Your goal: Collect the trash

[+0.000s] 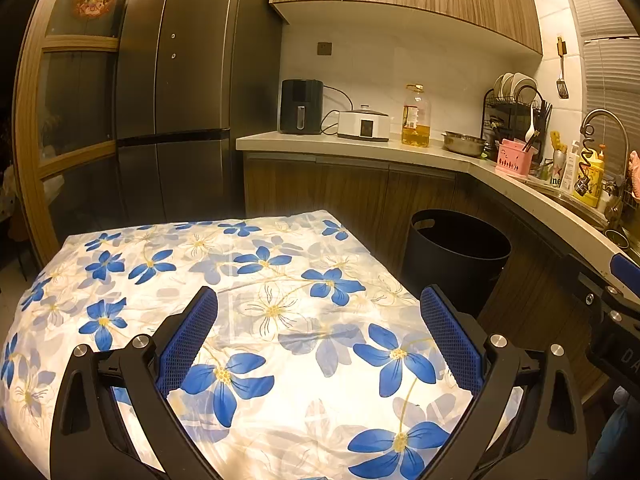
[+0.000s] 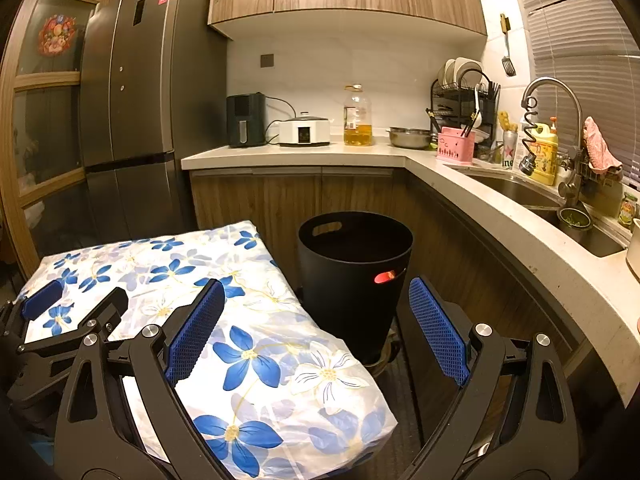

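Blue mesh pads line both fingers of the left gripper (image 1: 319, 336), which hangs released with its jaws spread wide and nothing between them, over a bench covered by one floral cloth (image 1: 248, 280) printed with blue and white flowers. The right gripper (image 2: 316, 328) is likewise spread wide and holds nothing; it hovers at the cloth's right edge, with the single black trash bin (image 2: 354, 276) seen between its fingers. In the right wrist view the left gripper shows at the left edge, over the cloth. The bin stands on the floor just beside the bench, against the wooden cabinets; two handle cut-outs show in its wall, one of them glowing red. No loose trash is visible on the cloth.

Beyond, the kitchen counter (image 2: 280, 156) carries one black air fryer (image 2: 245, 120), one white cooker (image 2: 305, 131), one oil bottle (image 2: 357, 116) about a third full, one steel bowl (image 2: 409, 137) and one pink utensil holder (image 2: 455, 146). One dish rack (image 2: 460, 96) holds several plates; the exact count is unclear. By the single faucet (image 2: 554, 92) stand a can showing the letters "ine" and a yellow bottle whose label is too small to read. One tall dark fridge (image 2: 132, 120) stands at left with a red sticker near its top, writing illegible.
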The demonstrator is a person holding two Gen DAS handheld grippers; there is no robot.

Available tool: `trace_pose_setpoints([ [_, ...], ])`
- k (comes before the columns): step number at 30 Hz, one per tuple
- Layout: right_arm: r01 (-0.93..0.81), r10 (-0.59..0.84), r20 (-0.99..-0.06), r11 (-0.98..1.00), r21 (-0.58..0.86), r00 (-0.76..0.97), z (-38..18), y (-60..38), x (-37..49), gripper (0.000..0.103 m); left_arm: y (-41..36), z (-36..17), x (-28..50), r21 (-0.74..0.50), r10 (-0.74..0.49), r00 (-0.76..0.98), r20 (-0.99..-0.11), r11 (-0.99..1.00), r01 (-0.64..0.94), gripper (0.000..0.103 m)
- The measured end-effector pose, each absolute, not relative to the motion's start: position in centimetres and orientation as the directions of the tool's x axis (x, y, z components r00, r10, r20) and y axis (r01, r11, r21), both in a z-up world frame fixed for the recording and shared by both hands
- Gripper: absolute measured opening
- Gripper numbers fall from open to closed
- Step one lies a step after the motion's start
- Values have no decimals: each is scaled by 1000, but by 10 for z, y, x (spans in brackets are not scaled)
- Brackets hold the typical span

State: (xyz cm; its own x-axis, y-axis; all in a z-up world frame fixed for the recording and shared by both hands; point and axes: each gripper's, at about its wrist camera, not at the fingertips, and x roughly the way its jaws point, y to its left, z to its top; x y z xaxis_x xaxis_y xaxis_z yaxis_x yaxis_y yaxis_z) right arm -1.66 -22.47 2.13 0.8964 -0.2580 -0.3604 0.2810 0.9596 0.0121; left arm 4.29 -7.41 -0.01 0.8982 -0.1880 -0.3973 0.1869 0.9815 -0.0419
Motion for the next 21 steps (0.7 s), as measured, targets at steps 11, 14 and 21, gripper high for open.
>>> trace_pose_setpoints([
  [11,273,-250,-366,962,13,897,20,-224,-12,92,-76,1,45,-35,-177,899,-401,983,178,97],
  [14,272,-249,-366,962,12,897,20,-224,-12,92,-76,0,45,-35,-176,899,-401,984,177,97],
  [21,266,-243,-366,964,15,898,20,-223,-9,92,-77,0,45,-33,-176,899,-402,984,178,97],
])
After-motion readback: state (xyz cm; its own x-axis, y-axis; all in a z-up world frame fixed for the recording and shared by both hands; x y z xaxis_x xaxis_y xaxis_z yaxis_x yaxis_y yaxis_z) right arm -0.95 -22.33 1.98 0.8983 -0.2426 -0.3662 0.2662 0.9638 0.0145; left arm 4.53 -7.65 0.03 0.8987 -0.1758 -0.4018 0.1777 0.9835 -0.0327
